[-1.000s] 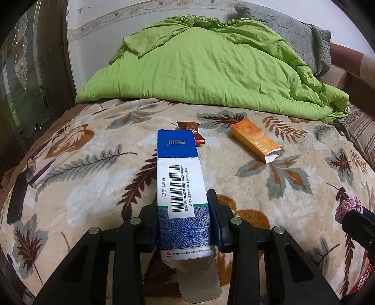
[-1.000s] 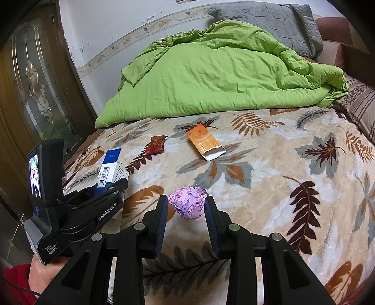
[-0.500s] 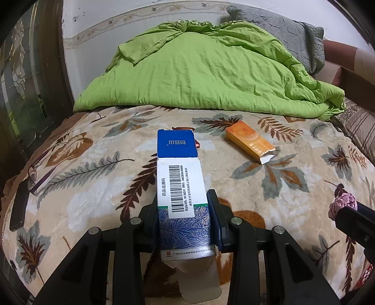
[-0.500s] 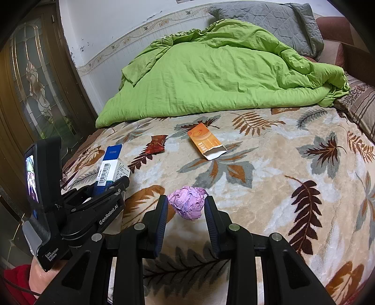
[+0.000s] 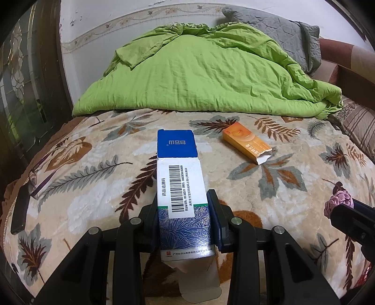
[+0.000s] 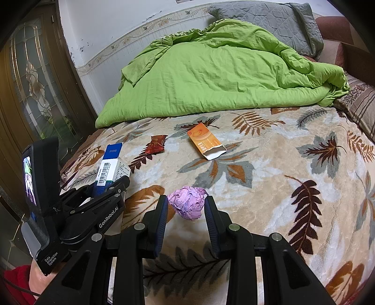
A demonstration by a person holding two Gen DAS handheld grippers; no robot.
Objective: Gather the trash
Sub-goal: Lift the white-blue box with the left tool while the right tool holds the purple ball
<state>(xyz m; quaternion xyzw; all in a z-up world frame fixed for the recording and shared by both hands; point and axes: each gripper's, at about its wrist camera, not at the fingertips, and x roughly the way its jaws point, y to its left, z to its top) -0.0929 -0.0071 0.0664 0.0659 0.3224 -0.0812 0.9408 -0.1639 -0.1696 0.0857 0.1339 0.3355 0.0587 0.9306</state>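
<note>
My left gripper [image 5: 184, 199] is shut on a blue-and-white medicine box [image 5: 179, 178] with a barcode, held above the leaf-patterned blanket [image 5: 269, 187]. The box's open flap hangs toward the camera. The right wrist view shows the same box [image 6: 112, 164] and the left gripper [image 6: 112, 187] at the left. My right gripper [image 6: 185, 201] is shut on a crumpled purple paper ball [image 6: 187, 205], pressed between both pads. An orange box [image 6: 206, 142] and a red wrapper [image 6: 156, 147] lie further back. In the left wrist view the wrapper is hidden behind the held box.
A green quilt [image 6: 222, 77] and a grey pillow [image 6: 269, 21] are heaped at the far end of the bed. Glasses [image 5: 35, 178] and a dark flat object [image 5: 20, 211] lie at the left edge. A glass-panelled door [image 6: 35, 89] stands to the left.
The left gripper has shifted slightly with the box, and the red wrapper has slipped out of sight behind it. The right gripper and paper ball have not moved.
</note>
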